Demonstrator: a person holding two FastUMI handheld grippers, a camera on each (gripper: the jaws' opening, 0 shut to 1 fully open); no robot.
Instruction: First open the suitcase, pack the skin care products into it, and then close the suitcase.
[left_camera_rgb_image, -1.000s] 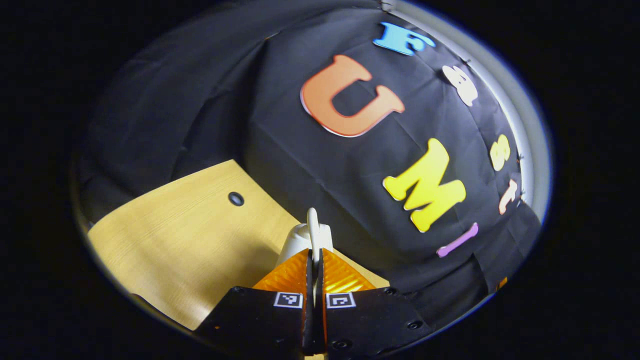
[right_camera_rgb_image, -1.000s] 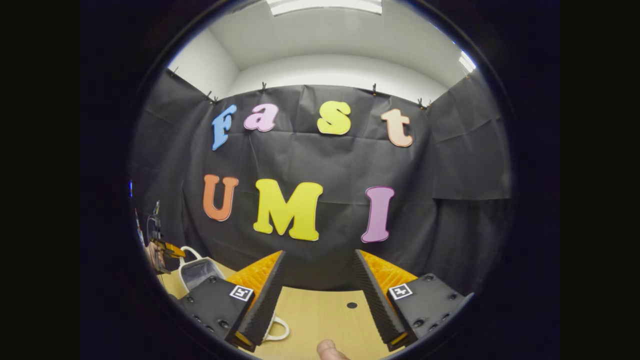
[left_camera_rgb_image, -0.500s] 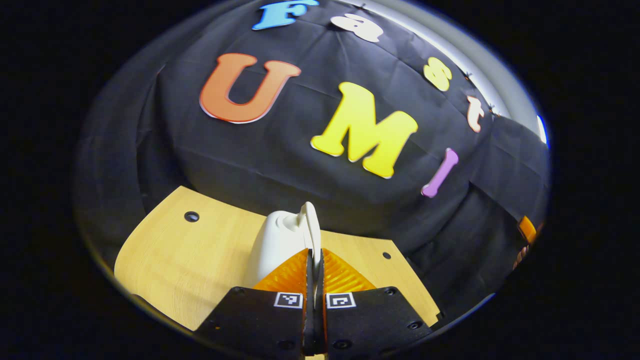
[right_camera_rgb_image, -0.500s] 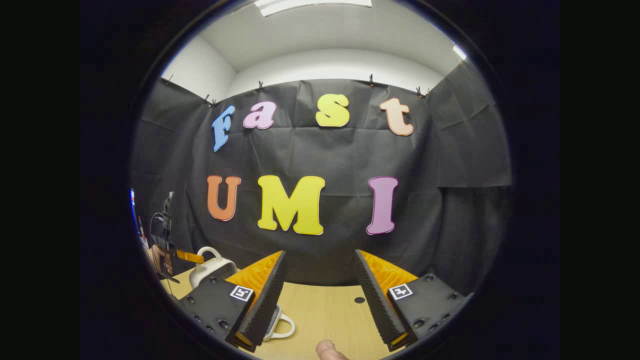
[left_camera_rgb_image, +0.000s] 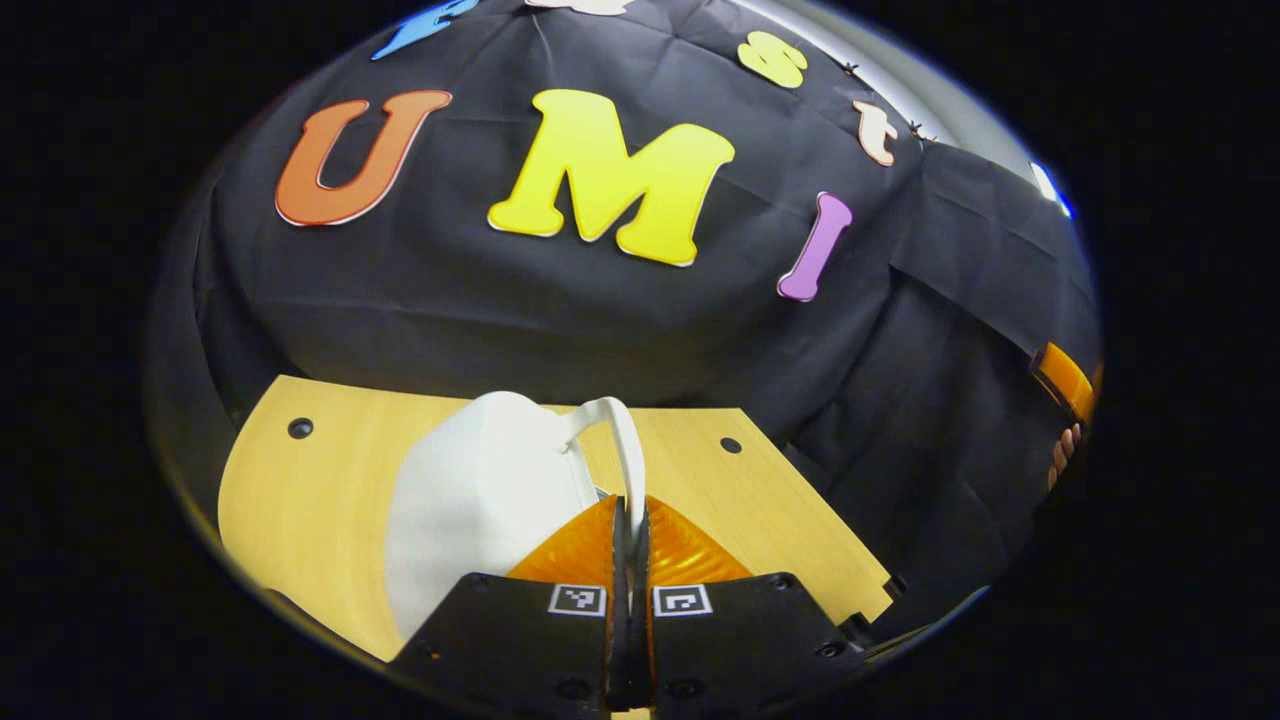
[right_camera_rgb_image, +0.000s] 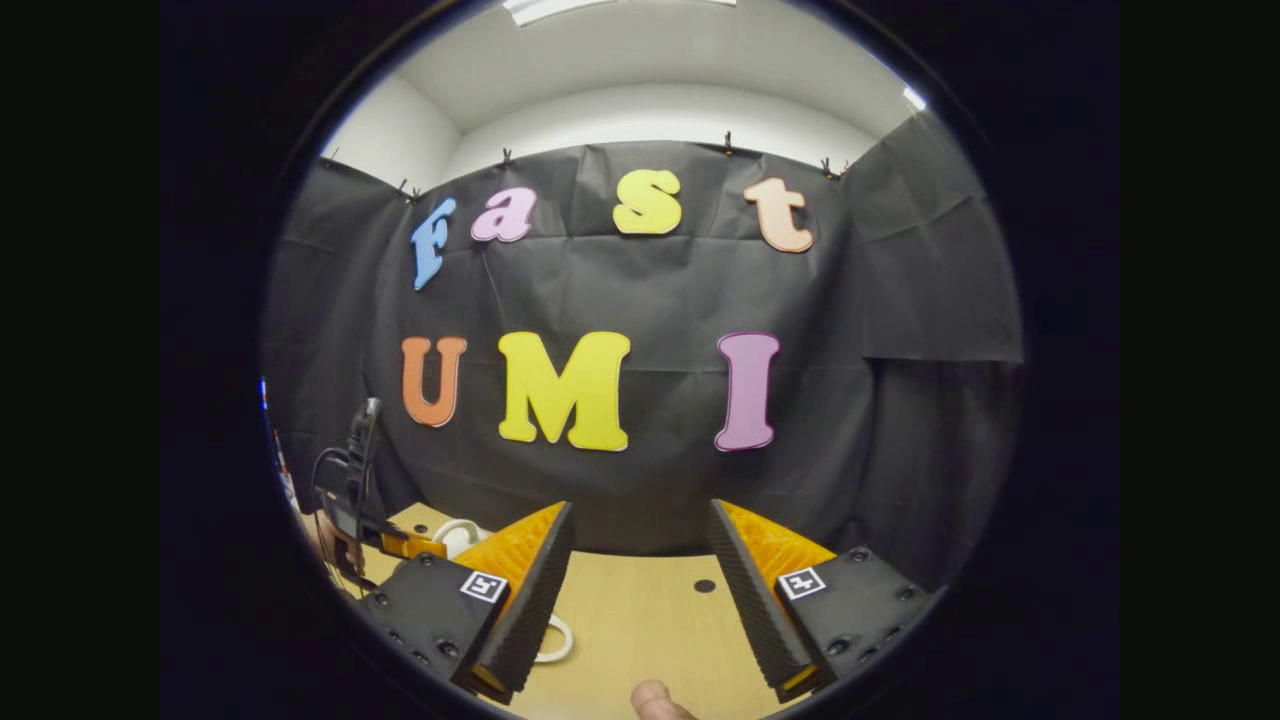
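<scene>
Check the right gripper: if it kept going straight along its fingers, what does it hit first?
Probably nothing nearby. The right gripper is open and points over bare table at the black cloth wall, so the wall likely comes first, though depth is unclear. The white suitcase handle lies left of that line.

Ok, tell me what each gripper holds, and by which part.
Left gripper: shut on the white case's handle. Right gripper: open, holding nothing.
</scene>
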